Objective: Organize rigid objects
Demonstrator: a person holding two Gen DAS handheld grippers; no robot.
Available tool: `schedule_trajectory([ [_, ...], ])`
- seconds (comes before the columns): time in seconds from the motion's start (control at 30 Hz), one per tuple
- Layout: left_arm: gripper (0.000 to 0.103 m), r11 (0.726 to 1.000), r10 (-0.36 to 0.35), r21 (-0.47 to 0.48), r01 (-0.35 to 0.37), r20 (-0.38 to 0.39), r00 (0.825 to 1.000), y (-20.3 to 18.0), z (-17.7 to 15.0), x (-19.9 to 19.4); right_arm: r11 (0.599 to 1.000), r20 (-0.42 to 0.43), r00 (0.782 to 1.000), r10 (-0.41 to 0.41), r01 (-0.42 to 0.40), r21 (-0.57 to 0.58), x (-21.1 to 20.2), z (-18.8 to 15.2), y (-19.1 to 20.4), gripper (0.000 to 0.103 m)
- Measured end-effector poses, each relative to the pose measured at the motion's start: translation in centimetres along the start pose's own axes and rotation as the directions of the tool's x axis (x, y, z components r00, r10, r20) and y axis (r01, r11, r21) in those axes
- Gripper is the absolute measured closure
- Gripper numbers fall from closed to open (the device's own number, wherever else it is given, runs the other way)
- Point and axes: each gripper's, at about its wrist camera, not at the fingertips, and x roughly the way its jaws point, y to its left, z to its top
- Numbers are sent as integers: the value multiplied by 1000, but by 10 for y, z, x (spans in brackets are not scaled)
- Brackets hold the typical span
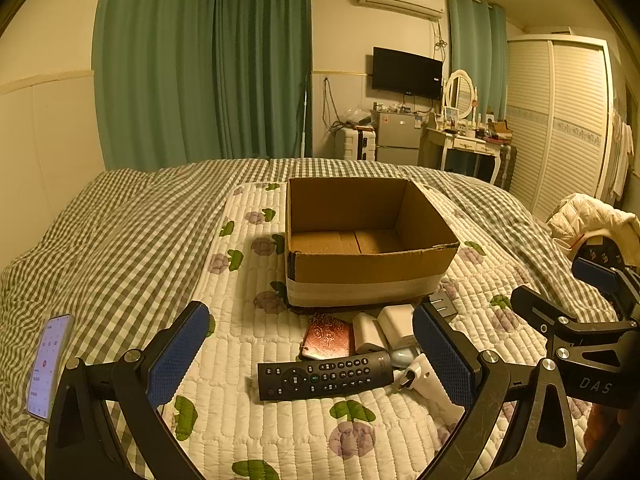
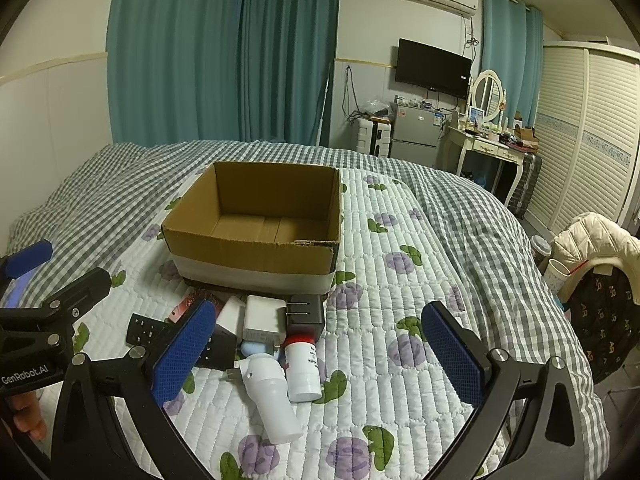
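Observation:
An open, empty cardboard box [image 1: 362, 264] [image 2: 256, 256] stands on the bed. In front of it lies a cluster: a black remote [image 1: 325, 376] [image 2: 144, 330], a pink patterned case [image 1: 328, 337], white chargers [image 1: 396, 320] [image 2: 264, 318], a black adapter [image 2: 306, 314], a white bottle with a red cap [image 2: 303, 368] and a white plug-in device [image 2: 269, 398]. My left gripper [image 1: 312, 354] is open just above the remote. My right gripper [image 2: 320, 354] is open just above the bottle and the plug-in device.
A quilted floral pad [image 2: 400, 280] covers a checked duvet [image 1: 120, 232]. A lit phone [image 1: 48, 368] lies at the left. A chair with a white jacket [image 2: 596, 240] stands right of the bed. Curtains, a fridge and a dressing table stand behind.

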Motion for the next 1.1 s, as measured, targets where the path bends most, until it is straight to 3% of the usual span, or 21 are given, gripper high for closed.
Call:
schedule_trajectory([
  [1.1, 0, 1000, 2, 5, -2, -3, 1000, 0, -1, 0, 1000, -8, 1000, -1, 1, -15, 1, -2, 2, 0],
])
